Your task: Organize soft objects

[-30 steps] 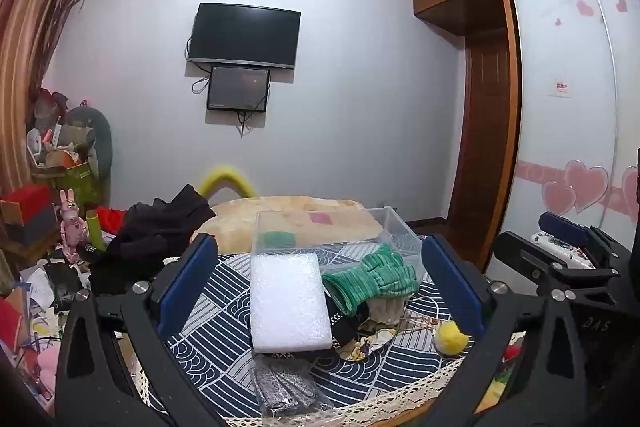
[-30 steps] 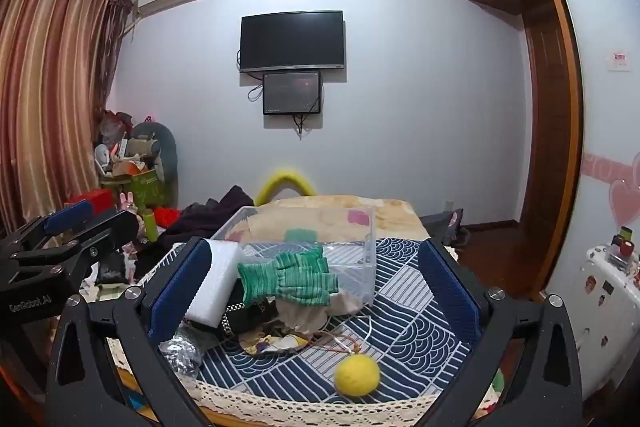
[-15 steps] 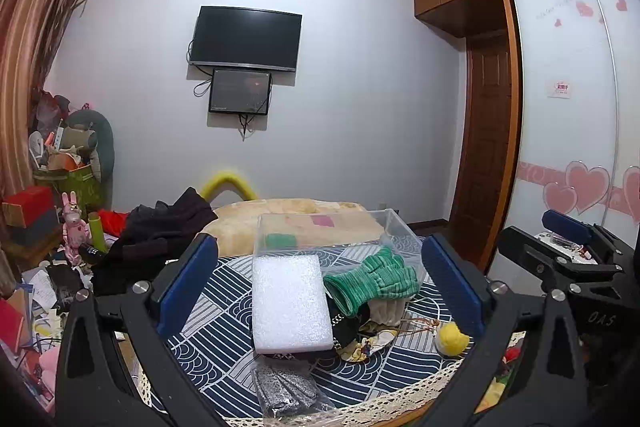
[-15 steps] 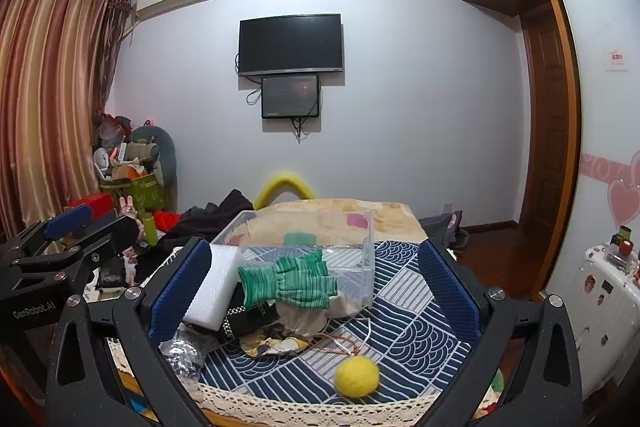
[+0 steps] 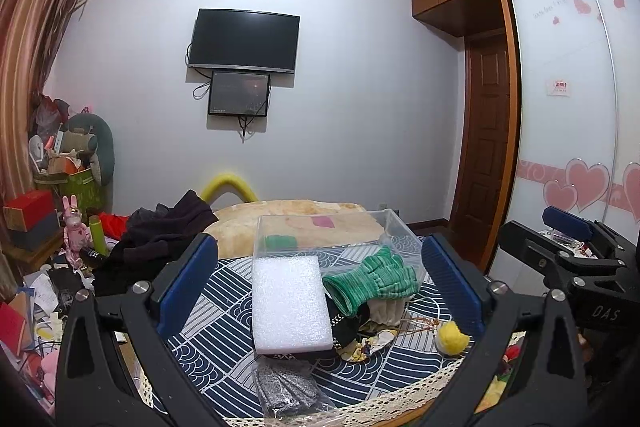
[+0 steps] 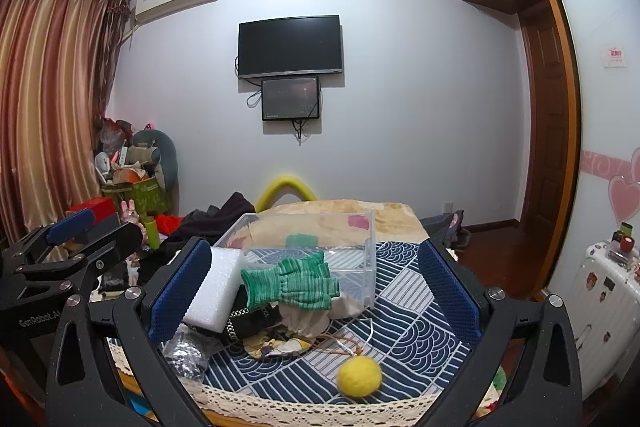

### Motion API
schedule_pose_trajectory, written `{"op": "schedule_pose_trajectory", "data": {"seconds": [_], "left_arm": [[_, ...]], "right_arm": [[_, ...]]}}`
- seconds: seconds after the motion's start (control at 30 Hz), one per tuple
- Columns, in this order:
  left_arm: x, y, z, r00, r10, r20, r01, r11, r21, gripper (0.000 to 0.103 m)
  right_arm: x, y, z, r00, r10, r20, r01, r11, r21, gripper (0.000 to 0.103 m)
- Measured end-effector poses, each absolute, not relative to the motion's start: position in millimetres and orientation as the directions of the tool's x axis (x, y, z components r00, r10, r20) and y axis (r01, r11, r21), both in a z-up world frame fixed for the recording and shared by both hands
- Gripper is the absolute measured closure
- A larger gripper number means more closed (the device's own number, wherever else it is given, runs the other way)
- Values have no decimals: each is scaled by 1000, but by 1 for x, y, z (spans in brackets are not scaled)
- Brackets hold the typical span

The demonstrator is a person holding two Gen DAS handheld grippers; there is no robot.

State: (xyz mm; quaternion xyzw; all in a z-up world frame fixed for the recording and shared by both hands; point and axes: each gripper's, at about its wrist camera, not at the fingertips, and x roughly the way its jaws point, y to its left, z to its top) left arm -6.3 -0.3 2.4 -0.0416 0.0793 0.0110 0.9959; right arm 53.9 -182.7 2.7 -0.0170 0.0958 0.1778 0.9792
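Left tongs [image 5: 320,291]: spread wide, empty, held above the near edge of the counter, touching nothing.
Right tongs [image 6: 314,291]: also spread wide and empty, beside the left pair, aimed at the same pile.
Between the left tongs: white foam block [image 5: 290,303], lying flat on the blue patterned cloth [image 5: 208,323] that covers the counter.
Just right of the foam: green knit gloves [image 5: 372,281], heaped on a pale cloth bundle [image 6: 310,319] and a dark item I cannot identify.
Near edge: clear bag of something grey [image 5: 290,393], partly over the lace trim.
Right front: yellow wool ball [image 6: 359,375], apart from the pile, a cord trailing nearby.
Behind the pile: clear plastic box [image 5: 336,235], open on top; the green and pink patches seen through its walls may be inside or behind, cannot tell.
Progress: looks like the very start. Every soft thing appears to lie outside the box.
Left to do: likely all of it, item by item, foam or gloves first being closest.
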Motion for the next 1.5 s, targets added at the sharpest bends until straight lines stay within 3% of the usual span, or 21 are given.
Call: {"op": "schedule_pose_trajectory", "data": {"seconds": [1.5], "left_arm": [[-5, -1, 0, 986, 10, -166, -24, 996, -83, 0]], "right_arm": [[50, -181, 3, 917, 355, -184, -359, 933, 12, 0]]}}
